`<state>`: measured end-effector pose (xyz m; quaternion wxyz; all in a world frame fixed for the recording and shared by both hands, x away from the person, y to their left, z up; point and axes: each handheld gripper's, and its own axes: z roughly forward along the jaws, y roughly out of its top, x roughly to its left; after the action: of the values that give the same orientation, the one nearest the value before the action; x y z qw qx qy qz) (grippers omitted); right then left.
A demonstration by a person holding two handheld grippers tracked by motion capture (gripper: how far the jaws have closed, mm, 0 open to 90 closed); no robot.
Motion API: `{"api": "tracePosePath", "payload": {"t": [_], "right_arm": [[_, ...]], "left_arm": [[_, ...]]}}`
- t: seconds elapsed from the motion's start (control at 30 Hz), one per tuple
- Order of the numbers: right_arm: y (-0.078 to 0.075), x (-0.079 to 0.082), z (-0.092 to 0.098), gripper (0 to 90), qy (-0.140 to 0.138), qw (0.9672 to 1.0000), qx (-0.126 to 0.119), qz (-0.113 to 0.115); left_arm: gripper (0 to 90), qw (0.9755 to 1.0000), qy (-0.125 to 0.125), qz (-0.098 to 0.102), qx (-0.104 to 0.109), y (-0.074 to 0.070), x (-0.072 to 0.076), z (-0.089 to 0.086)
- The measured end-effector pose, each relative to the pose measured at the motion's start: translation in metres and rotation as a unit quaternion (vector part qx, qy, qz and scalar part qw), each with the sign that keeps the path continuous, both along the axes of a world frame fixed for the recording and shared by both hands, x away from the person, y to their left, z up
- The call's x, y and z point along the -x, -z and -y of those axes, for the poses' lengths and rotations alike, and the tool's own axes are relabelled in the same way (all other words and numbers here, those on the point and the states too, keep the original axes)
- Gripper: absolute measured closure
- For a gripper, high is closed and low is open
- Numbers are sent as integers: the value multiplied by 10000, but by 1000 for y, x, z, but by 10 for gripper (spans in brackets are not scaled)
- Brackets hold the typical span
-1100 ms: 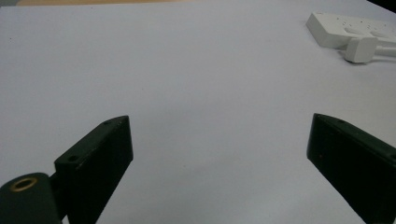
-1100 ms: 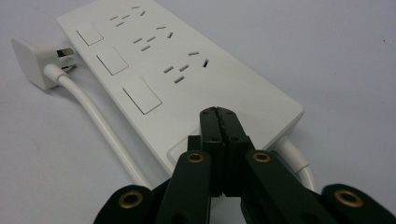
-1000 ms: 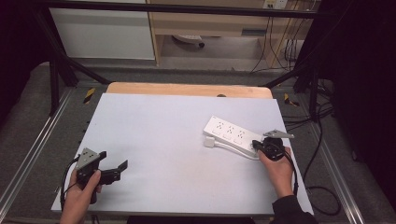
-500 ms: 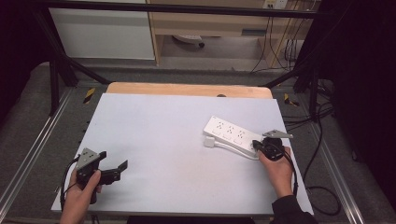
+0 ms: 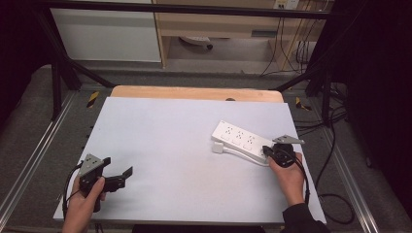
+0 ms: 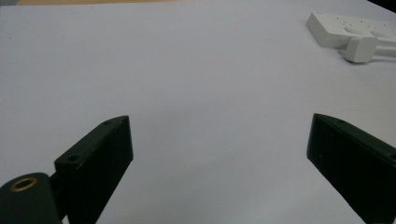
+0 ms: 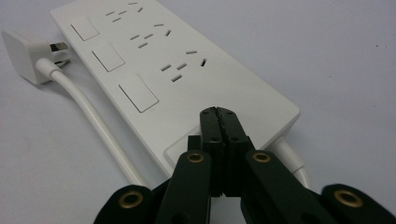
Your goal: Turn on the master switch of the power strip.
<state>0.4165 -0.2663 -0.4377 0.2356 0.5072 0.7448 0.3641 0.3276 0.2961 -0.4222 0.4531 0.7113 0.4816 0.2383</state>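
A white power strip (image 5: 238, 140) (image 7: 163, 74) (image 6: 348, 24) with three sockets and switches lies on the right part of the white table (image 5: 180, 145). Its white cable (image 7: 93, 116) runs along its near side to a white plug (image 7: 28, 56) (image 6: 362, 49) (image 5: 219, 148) lying at its left end. My right gripper (image 5: 268, 151) (image 7: 218, 114) is shut, with its tips pressed together over the strip's near end and nothing between them. My left gripper (image 5: 125, 175) (image 6: 219, 154) rests at the table's front left, jaws wide open over bare table.
A wooden board edge (image 5: 194, 92) shows behind the white table. Metal frame rails (image 5: 29, 160) run along both sides. Black cables (image 5: 335, 194) hang off to the right, and cabinets (image 5: 107, 34) stand behind.
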Motion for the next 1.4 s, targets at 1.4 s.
{"api": "tracePosePath", "payload": {"t": [1.4], "right_arm": [[-3, 2, 1, 900, 4, 9997, -187, 174]], "left_arm": [[71, 10000, 20, 7, -3, 0, 0, 0]]}}
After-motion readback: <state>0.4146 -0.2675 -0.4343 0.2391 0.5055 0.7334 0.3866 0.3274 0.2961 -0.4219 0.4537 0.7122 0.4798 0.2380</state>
